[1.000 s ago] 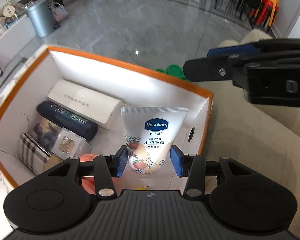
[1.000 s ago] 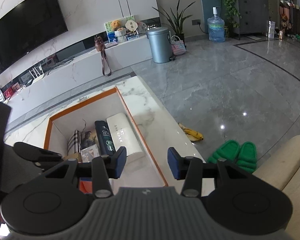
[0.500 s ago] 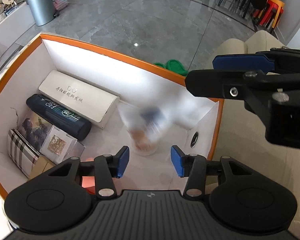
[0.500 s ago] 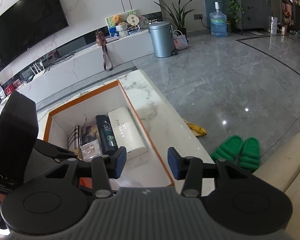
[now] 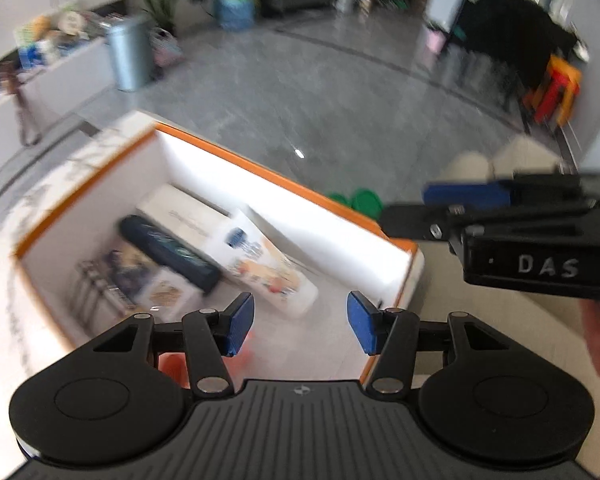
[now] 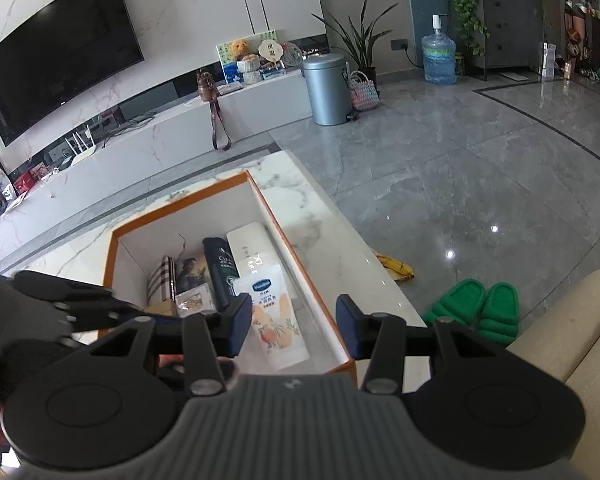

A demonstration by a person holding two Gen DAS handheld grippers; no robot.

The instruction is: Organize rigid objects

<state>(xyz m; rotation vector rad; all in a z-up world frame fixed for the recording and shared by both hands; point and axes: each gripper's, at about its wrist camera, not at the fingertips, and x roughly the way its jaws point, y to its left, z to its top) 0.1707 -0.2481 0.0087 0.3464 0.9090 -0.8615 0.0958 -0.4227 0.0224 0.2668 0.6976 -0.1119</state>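
A white Vaseline tube (image 5: 260,268) (image 6: 274,316) lies flat inside the orange-rimmed white box (image 5: 284,184) (image 6: 180,218), beside a dark bottle (image 5: 168,250) (image 6: 220,270) and a long white case (image 5: 180,210) (image 6: 250,248). My left gripper (image 5: 300,328) hovers above the box, its jaws opening with nothing between them. My right gripper (image 6: 294,326) hangs over the box's near right corner, open and empty. In the left wrist view the right gripper (image 5: 460,196) shows at the right edge.
A plaid item (image 6: 160,282), a picture card (image 6: 188,272) and a small clear box (image 6: 194,300) fill the box's left side. The box rests on a marble table (image 6: 332,248). Green slippers (image 6: 476,308), a banana peel (image 6: 396,268) and a beige sofa (image 6: 560,332) are to the right.
The left gripper let go of the Vaseline tube, which dropped and now lies flat in the box. That gripper rose, tilted and widened. The right gripper stayed put.
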